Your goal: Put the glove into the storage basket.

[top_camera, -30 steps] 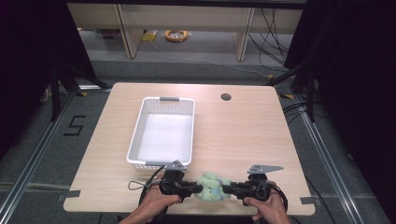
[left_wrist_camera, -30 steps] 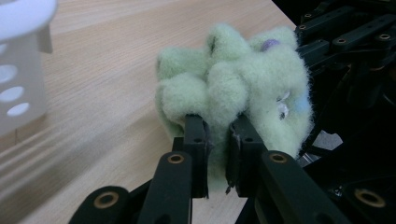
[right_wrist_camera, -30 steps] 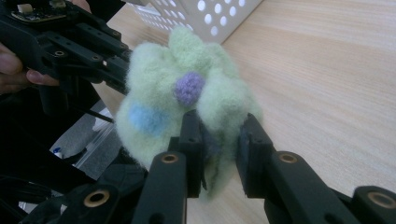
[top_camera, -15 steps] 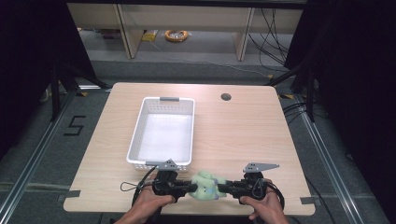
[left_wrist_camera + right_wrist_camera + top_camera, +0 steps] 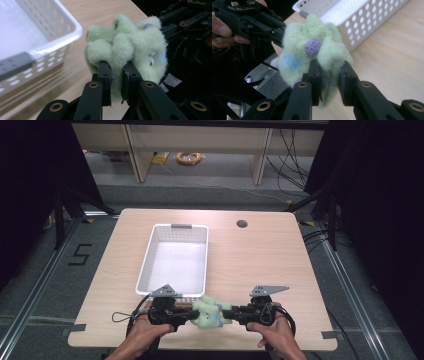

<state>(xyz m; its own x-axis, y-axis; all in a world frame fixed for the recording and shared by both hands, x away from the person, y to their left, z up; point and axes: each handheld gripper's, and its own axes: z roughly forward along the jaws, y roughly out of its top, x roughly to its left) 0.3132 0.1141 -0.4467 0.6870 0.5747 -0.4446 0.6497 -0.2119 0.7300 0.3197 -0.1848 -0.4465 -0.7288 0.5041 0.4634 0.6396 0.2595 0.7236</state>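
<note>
A pale green fuzzy plush toy [image 5: 209,313] with a purple dot and a blue patch hangs between both grippers near the table's front edge. My left gripper [image 5: 192,312] is shut on its left side, and in the left gripper view the jaws pinch a fold of the plush [image 5: 125,47]. From the other side my right gripper [image 5: 228,313] is shut on it; the right gripper view has the plush [image 5: 312,50] squeezed between its jaws, with the left gripper [image 5: 280,33] beyond. The toy is lifted clear of the tabletop.
A white perforated basket [image 5: 176,259] stands just behind the grippers, left of centre, with nothing in it. The wooden table [image 5: 260,255] has a round cable hole [image 5: 242,224] at the back right. Dark floor and metal rails surround the table.
Both hands have risen and shifted slightly left with the plush toy held between them. The grips look the same.
</note>
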